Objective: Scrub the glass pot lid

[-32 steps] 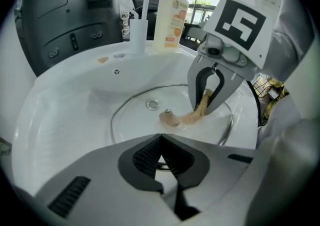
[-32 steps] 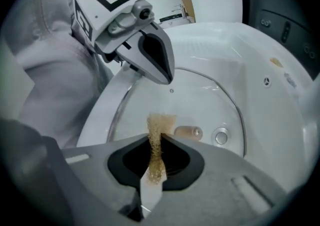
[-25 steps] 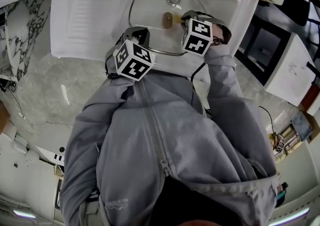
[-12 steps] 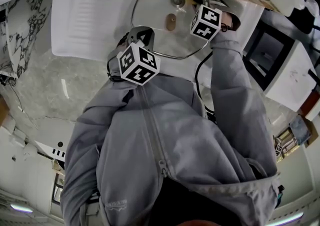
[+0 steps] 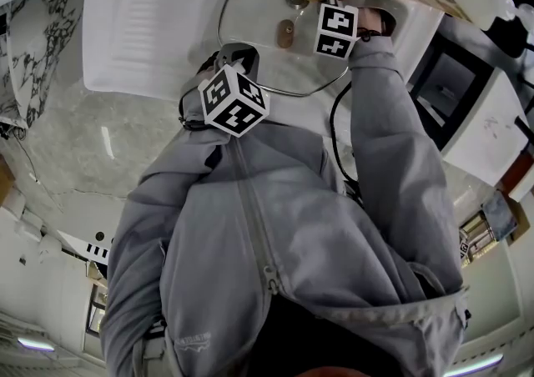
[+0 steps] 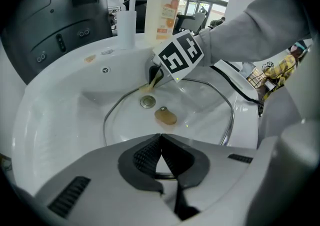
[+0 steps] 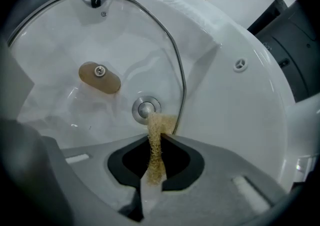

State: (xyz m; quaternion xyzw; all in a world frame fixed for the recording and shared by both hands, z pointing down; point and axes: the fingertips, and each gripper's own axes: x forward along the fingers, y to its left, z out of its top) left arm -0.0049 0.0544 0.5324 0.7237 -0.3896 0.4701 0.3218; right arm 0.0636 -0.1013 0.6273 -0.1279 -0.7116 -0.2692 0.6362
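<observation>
checking in from the remote seat. the glass pot lid (image 7: 60, 45) sits in the white sink (image 7: 225, 100), with its knob (image 7: 100, 76) about mid-glass. my left gripper (image 6: 160, 137) has its jaws closed right down, and it looks to me like they're pinching the lid's near rim to steady it. the right gripper (image 7: 155, 142) has its jaws nipped on a thin tan scrub pad (image 7: 157, 122). the pad's free end is pressed at the lid's far edge, right by the metal rim.

what worries me: the pad is a skinny strip held by one end, so a hard push could fold it or drag it out of the jaws. it's also right on the edge, so it could skid off the rim onto the sink. and glass is slick, so if i lean on it the lid could slide out of the left jaws and knock the basin.

writing: the bottle (image 6: 162, 5) behind the sink has an orange label, but the print is too small to read. the marker cube (image 5: 336, 31) carries only black-and-white squares.
</observation>
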